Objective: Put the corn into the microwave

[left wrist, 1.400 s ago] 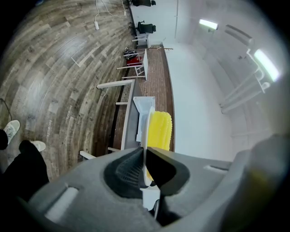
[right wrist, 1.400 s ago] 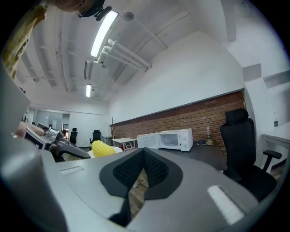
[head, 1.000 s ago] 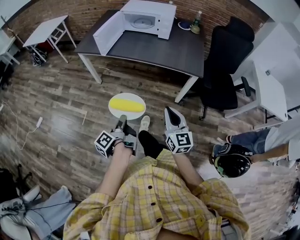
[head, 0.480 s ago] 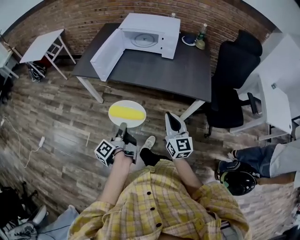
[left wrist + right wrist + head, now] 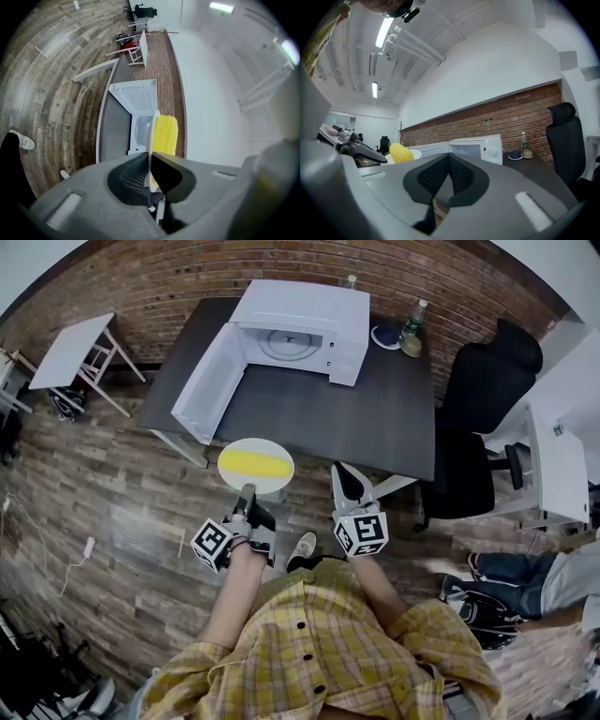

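White plate (image 5: 255,445) rim is pinched in your left gripper (image 5: 246,495), with the yellow corn (image 5: 255,465) lying on it just beyond the jaws. Ahead of both grippers, the microwave (image 5: 309,320) stands door open on the dark table (image 5: 375,418). Your right gripper (image 5: 343,474) has its jaws together on nothing.

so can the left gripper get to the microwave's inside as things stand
Probably yes: the microwave door stands wide open and the table between it and the left gripper's plate is bare.
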Tool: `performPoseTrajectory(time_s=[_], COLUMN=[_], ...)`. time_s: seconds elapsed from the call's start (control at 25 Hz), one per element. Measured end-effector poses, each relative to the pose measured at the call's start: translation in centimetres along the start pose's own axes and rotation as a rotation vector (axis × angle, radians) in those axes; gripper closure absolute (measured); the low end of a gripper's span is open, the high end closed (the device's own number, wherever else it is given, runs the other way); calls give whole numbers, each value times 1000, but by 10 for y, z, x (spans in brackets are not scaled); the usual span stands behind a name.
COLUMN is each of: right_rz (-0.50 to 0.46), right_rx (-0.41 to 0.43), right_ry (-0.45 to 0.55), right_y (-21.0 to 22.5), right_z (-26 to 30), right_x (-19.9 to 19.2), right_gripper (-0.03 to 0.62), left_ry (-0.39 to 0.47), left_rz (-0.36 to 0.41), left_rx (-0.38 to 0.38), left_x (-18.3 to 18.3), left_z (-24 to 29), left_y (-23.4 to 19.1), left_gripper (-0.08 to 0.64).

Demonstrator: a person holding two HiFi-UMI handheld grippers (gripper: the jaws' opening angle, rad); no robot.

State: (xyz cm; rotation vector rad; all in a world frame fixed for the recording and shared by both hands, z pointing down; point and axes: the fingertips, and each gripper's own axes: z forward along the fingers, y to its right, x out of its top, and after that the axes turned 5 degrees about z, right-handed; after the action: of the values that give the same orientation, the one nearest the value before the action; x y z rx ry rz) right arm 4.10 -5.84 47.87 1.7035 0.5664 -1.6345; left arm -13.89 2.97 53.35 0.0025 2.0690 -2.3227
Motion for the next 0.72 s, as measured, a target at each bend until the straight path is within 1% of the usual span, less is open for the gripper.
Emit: performPoseTrajectory(time_s=[0.08,0.2,0.36,0.56,0.72], right_rz=[5,14,16,10,13], right_rx=[-1,-6,-4,2,-16], right_ry=[1,9,20,19,11], right_y=[8,19,25,27,33], right_z=[21,47,73,87,91], right_x=[3,6,5,5,6], right_gripper=[591,591,591,591,591], left_ry=[-2,-3,-10,-20,-31], left_rz=[3,-13,-8,7,4], left_rx=[6,-19,-14,-8,3], left_x=[8,17,26,32,34], left_z=[21,51,79,102,116], left_y=[3,12,10,10,6], left_gripper=[541,541,541,541,541])
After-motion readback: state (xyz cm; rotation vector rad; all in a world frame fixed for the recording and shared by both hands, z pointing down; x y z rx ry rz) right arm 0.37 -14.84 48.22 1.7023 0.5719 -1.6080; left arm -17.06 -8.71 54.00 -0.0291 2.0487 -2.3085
